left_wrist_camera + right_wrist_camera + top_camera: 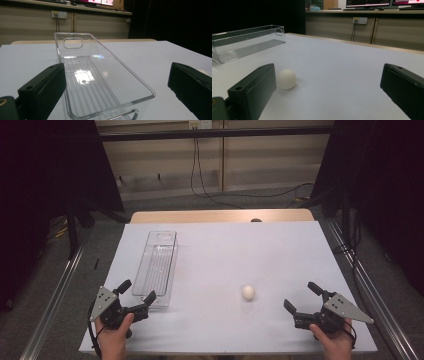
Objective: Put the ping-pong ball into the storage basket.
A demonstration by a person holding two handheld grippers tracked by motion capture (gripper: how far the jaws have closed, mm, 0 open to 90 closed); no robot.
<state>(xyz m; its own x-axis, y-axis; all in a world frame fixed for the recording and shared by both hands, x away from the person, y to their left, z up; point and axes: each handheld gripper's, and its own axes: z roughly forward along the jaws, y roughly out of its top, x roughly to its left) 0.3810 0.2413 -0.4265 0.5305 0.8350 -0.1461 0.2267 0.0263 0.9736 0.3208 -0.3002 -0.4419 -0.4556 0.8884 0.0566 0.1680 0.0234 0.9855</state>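
Both grippers (136,292) (300,296) spread, empty; right gripper view: ball (286,79) beside jaw.

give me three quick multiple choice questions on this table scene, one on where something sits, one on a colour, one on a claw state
1. Where is the white ball?
A. inside the clear bin
B. on the bare table, right of the clear bin
C. held in a claw

2. What colour is the ball?
A. white
B. red
C. green

3. How does the right claw stand?
A. shut on the ball
B. open, holding nothing
C. shut on the bin

Answers: 1 B, it lies apart from the clear bin; 2 A, it looks plain white; 3 B, its jaws are spread wide.
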